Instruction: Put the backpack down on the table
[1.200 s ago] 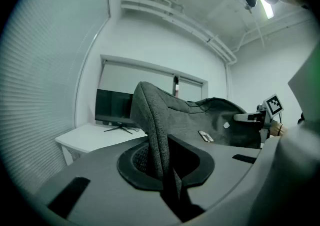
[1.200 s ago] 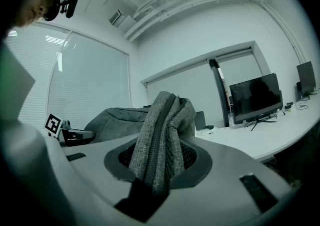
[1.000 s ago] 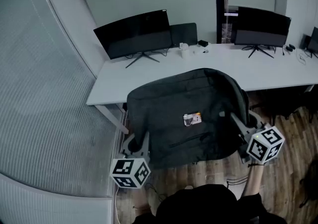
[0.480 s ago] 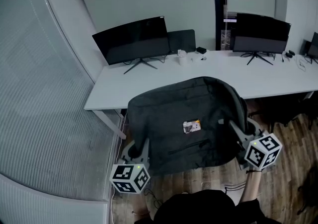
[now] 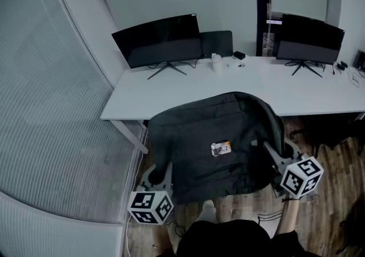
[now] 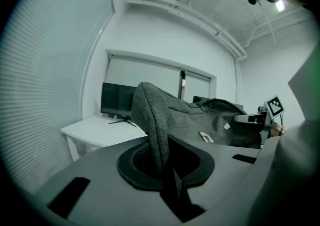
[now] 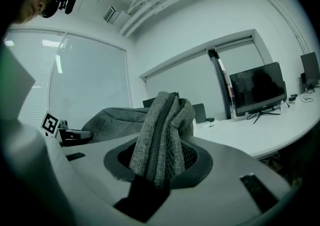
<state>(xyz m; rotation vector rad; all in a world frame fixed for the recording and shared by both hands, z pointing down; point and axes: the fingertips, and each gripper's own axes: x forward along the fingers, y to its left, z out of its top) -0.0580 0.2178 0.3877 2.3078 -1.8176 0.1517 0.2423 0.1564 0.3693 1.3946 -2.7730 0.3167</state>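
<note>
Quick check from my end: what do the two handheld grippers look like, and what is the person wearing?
The left gripper and right gripper are matching grey moulded units with pale grey jaws. Each carries a white cube printed with black square markers at its rear. The person wears a dark top.

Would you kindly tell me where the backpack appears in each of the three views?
Head view: backpack at centre, just below the table.
Left gripper view: backpack from the jaws at centre, spreading right.
Right gripper view: backpack bunched in the jaws at centre, body at left.
Shared landmark: the white table, in all three.
</note>
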